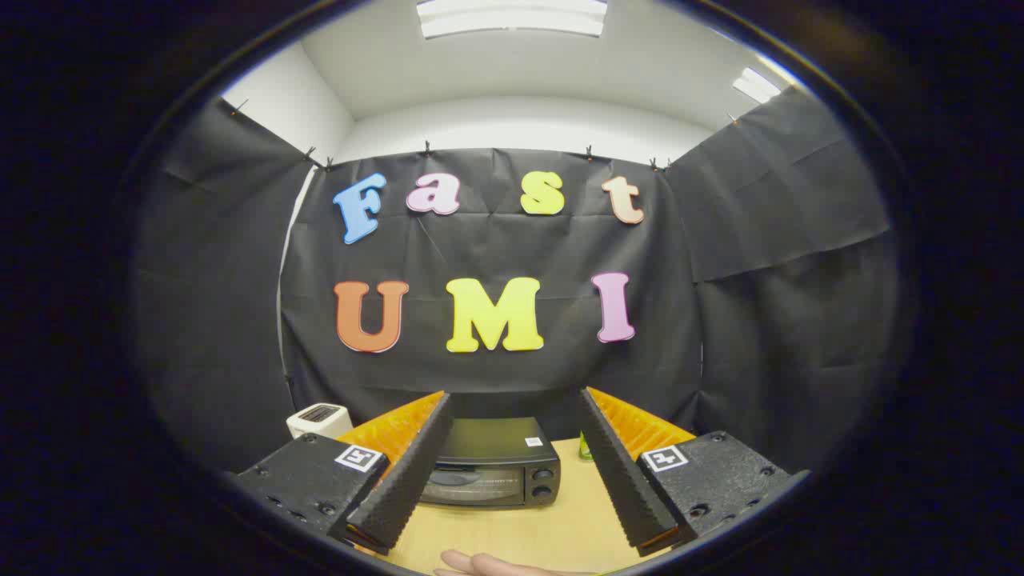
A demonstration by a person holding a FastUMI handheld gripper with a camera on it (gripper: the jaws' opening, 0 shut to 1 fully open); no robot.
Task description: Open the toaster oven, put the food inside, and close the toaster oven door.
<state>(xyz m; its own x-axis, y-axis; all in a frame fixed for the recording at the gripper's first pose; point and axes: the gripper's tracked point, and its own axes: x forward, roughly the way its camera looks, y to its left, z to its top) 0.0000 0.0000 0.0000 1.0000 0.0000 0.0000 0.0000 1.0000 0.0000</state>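
The toaster oven (492, 472) has a dark, matt metal-looking casing and a glossy glass door, and it stands on a table (560, 528) of smooth, pale wood with a dull sheen. The gripper (512, 480) is spread wide with nothing between its fingers (404, 480), whose inner faces are rough and finely ribbed, like matt rubber or foam. Behind hangs creased, matt cloth (496, 376), and beside the oven sits a small white toaster (318, 418) of smooth plastic.

Black creased cloth (496, 248) drapes the booth's back and both sides, clipped along its top edge. Above it, at twelve o'clock, a white ceiling carries a long bright light panel (512, 16); a second (756, 84) glows at two o'clock. A pale wooden tabletop (520, 532) lies at six o'clock.
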